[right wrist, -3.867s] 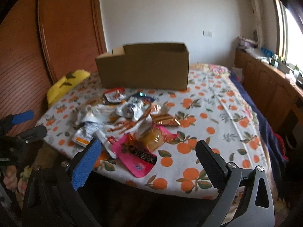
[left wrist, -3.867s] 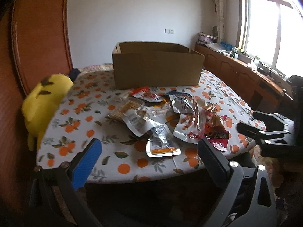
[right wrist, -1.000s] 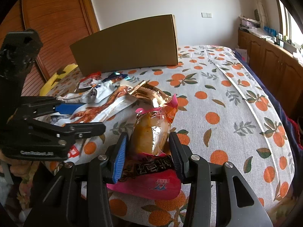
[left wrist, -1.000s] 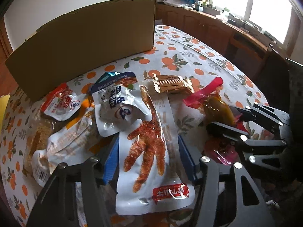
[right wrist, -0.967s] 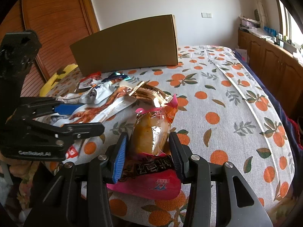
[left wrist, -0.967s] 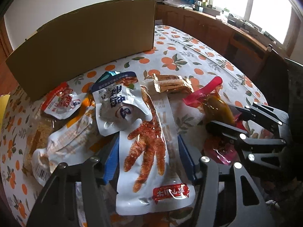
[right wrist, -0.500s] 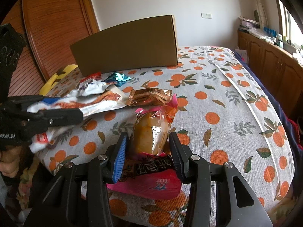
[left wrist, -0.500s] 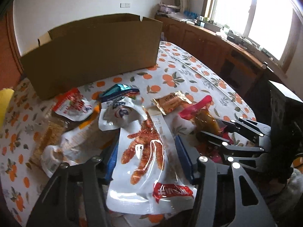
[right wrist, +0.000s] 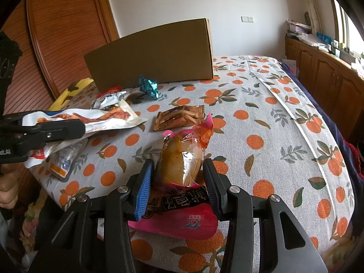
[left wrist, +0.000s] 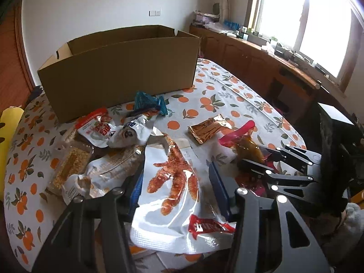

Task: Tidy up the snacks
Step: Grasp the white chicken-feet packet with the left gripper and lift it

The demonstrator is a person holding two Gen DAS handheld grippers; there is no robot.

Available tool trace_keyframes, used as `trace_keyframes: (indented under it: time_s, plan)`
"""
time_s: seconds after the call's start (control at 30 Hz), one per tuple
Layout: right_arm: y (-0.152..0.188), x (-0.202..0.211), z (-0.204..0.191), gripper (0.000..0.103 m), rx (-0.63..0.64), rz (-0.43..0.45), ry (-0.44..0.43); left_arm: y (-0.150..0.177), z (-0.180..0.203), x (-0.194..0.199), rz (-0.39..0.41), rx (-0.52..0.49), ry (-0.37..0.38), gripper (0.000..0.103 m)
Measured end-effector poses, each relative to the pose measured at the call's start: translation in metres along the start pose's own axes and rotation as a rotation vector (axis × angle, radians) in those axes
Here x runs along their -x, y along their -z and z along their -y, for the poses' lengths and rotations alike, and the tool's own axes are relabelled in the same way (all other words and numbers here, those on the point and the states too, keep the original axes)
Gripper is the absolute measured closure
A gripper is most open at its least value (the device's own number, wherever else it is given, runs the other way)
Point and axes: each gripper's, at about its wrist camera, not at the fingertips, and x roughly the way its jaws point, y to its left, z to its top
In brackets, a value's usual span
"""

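My left gripper (left wrist: 175,179) is shut on a white pouch printed with a red chicken foot (left wrist: 175,182) and holds it lifted above the table; the pouch also shows at the left of the right wrist view (right wrist: 91,118). My right gripper (right wrist: 176,173) is shut on a pink-edged clear pack with an orange-brown snack (right wrist: 179,161), low over the table's near edge. It also shows in the left wrist view (left wrist: 248,145). An open cardboard box (left wrist: 118,72) stands at the back.
Loose snacks lie on the orange-print tablecloth (right wrist: 261,122): a bronze packet (right wrist: 179,116), a teal wrapper (right wrist: 149,86), a red-and-white pouch (left wrist: 97,127), a silver pouch (left wrist: 134,132), a grain bar pack (left wrist: 70,163). A yellow plush (left wrist: 6,134) sits at the left edge.
My left gripper has risen with the chicken-foot pouch, pulling it off the pile. My right gripper stays shut on the pink pack in about the same place.
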Motion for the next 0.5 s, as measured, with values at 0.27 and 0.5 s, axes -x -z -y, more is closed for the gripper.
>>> trace_keyframes:
  time_s: [0.27,0.5]
  plan:
    - [0.0,0.0,0.0,0.059,0.0,0.001,0.003,0.017,-0.005,-0.01,-0.046,0.002,-0.055,0.081]
    - [0.0,0.0,0.0,0.059,0.001,0.001,0.004,0.02,-0.005,-0.007,-0.03,0.005,-0.036,0.089]
